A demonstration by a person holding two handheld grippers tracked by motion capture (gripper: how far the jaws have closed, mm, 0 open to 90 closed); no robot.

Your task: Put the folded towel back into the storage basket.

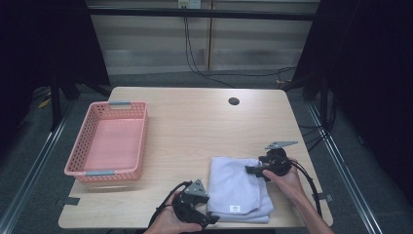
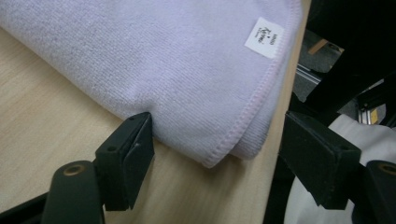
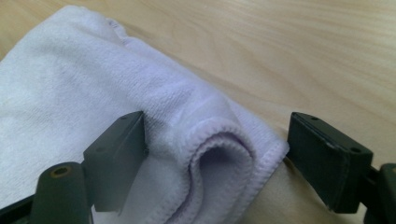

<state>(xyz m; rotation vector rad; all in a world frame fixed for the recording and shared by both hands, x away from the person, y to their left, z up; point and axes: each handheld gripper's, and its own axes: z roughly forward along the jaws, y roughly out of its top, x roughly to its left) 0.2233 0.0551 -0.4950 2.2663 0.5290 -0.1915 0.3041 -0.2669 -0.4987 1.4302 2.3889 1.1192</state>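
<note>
Folded lavender towel [image 1: 238, 187] is seen at about 5 o'clock on the wooden table [image 1: 195, 126], lying flat in several layers close to the near edge. Its pile is short and soft, and its edges are finished with a stitched hem in the same pale tone; in the right gripper view a rolled corner [image 3: 219, 154] is shown curling up, with the hem looping round a hollow fold. A small white label [image 2: 265, 38] is sewn near the corner closest to the person; faint dark print is carried on it, but the writing is too small to be read.

The left gripper [image 1: 197, 207] is held at 6 o'clock, just beside the towel's near left corner, and its jaws are spread apart: one jaw touches the towel's folded edge while the other hangs past the table edge, so nothing is clasped. The right gripper [image 1: 258, 169] is held at 4 o'clock over the towel's far right corner, with its jaws likewise released, the rolled corner lying between them without being pinched.

A pink plastic basket [image 1: 80, 151] is set at 9 o'clock, well apart from the towel
</note>
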